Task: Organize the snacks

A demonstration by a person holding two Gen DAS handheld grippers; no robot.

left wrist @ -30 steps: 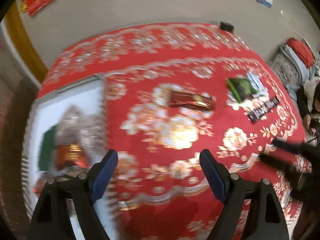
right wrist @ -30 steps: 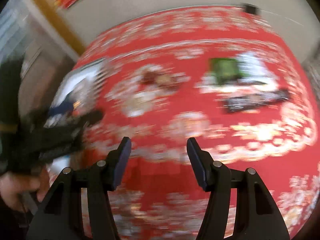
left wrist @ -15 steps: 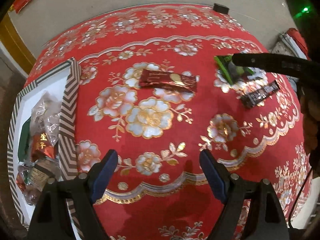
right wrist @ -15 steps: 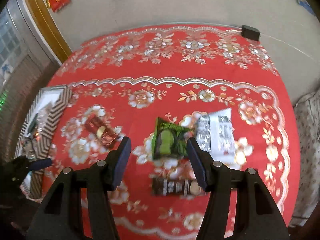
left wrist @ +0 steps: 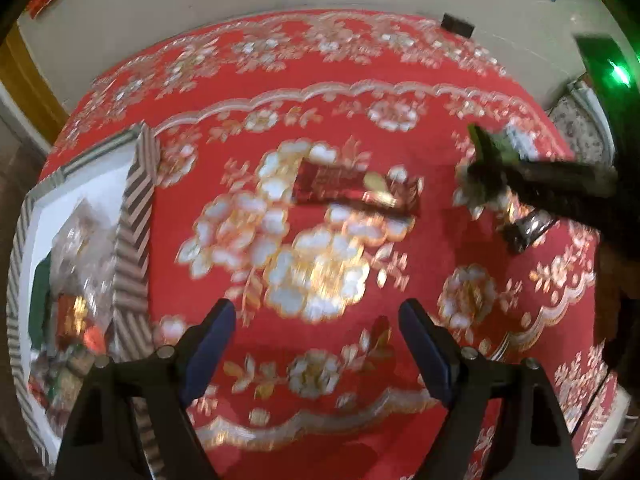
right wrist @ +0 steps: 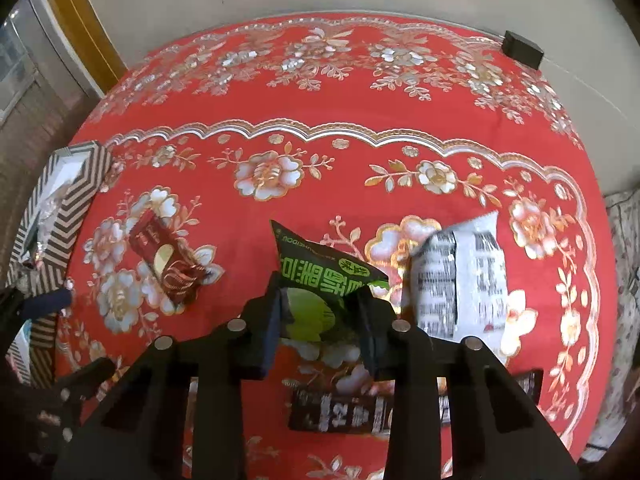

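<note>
My right gripper (right wrist: pixel 318 294) is shut on the green snack packet (right wrist: pixel 316 276), gripping its near end on the red floral tablecloth. A white-grey packet (right wrist: pixel 464 280) lies just right of it, a dark bar (right wrist: pixel 340 412) in front, a dark-red bar (right wrist: pixel 168 264) to the left. My left gripper (left wrist: pixel 316 320) is open and empty above the cloth. In its view the dark-red bar (left wrist: pixel 356 188) lies ahead and the right gripper (left wrist: pixel 492 168) is at the right on the green packet (left wrist: pixel 490 146). A striped box (left wrist: pixel 134 216) with several snacks sits at left.
The striped box (right wrist: pixel 68 200) is at the far left in the right wrist view. A small black block (right wrist: pixel 522 48) sits at the table's far right edge. A wall runs behind the table; a chair with patterned fabric (left wrist: pixel 580 132) stands at the right.
My right gripper has moved down onto the green packet and closed on it. My left gripper has come a little closer to the cloth and stays open.
</note>
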